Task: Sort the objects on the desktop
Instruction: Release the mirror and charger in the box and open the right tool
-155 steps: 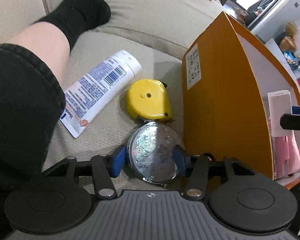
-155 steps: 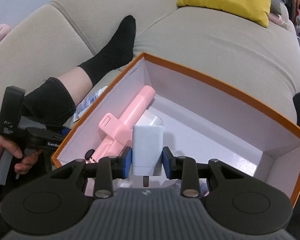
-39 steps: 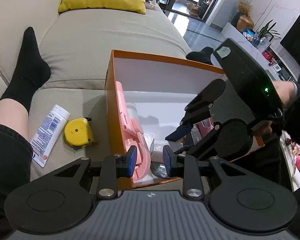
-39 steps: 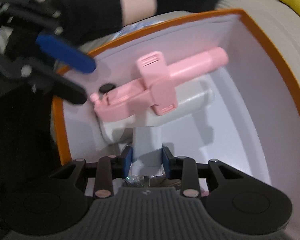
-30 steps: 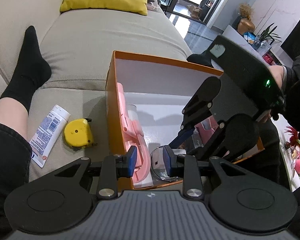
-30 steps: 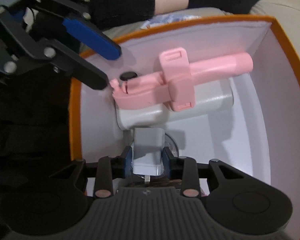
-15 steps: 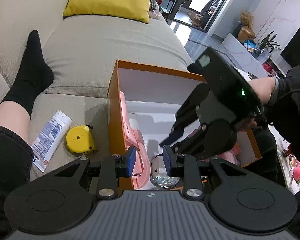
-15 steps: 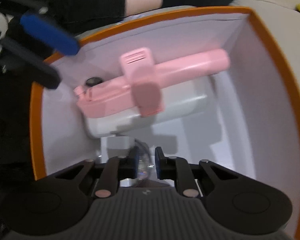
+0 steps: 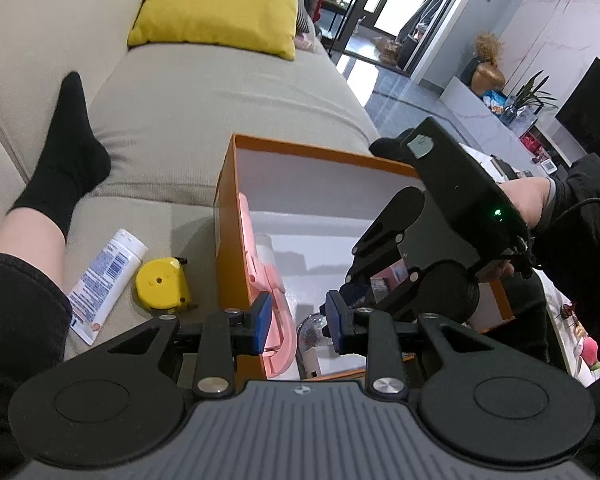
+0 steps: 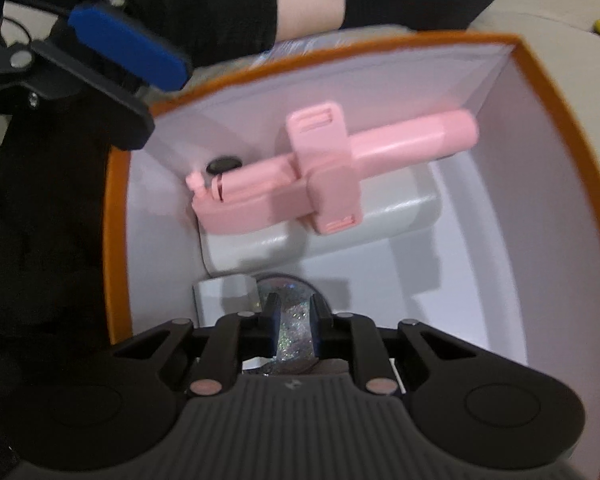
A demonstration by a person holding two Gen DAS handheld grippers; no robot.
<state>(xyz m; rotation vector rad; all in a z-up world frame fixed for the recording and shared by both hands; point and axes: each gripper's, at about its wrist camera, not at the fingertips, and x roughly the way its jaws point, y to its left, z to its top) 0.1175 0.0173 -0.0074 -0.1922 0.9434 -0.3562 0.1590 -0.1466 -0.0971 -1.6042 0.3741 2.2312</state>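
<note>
Released since the earlier frames, the small white rectangular charger block (image 10: pixel 224 300) now lies on the white floor of the orange cardboard box (image 10: pixel 540 92), near the corner closest to the right wrist camera, and the right tongs (image 10: pixel 294 322) no longer hold it. Their jaws stand close together with a narrow gap and nothing is pressed between them; through the gap shows the round glittery silver compact (image 10: pixel 288 292), which lies in the box just beside the charger block. Behind these two rests a pale grey rounded case (image 10: pixel 340 232), and a pink plastic device with a long handle (image 10: pixel 340 168) lies across the top of it, along the box wall.

From the left wrist camera, the left tongs (image 9: pixel 296 322) hover above the near edge of the box, partly open and empty, with their blue pads (image 9: pixel 262 320) apart. The right tongs reach down into the box from the right side.

Outside the box, on the beige sofa (image 9: pixel 220 108), a yellow tape measure (image 9: pixel 162 284) lies beside a white tube with blue print (image 9: pixel 104 276). A leg in a black sock (image 9: pixel 64 156) rests further left, and a yellow cushion (image 9: pixel 216 4) sits at the back.
</note>
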